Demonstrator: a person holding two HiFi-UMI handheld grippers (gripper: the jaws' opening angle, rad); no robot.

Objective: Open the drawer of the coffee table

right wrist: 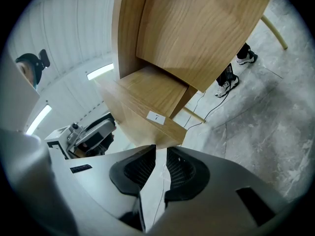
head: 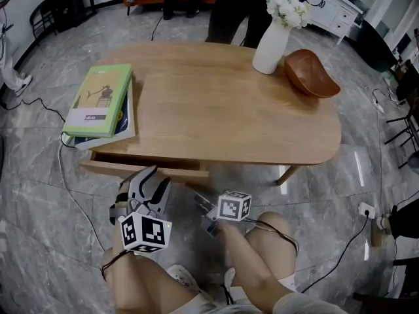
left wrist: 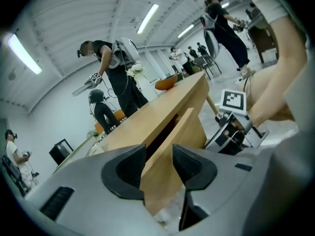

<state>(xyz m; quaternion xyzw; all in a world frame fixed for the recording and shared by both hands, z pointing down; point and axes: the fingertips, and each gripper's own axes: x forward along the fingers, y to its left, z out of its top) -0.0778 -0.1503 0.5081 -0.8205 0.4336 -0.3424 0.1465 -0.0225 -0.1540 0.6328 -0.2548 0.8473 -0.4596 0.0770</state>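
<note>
Even, bright illumination was provided by ceiling strip lights. A soft shadow was cast beneath the counter. Strong fisheye curvature and dark vignetted corners were noted in both gripper views.

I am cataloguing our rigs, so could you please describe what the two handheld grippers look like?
Both the left gripper and the right gripper have light grey moulded bodies with black jaw pads. Each carries a white cube printed with black square markers. A thin black cable trails from the right one.
</note>
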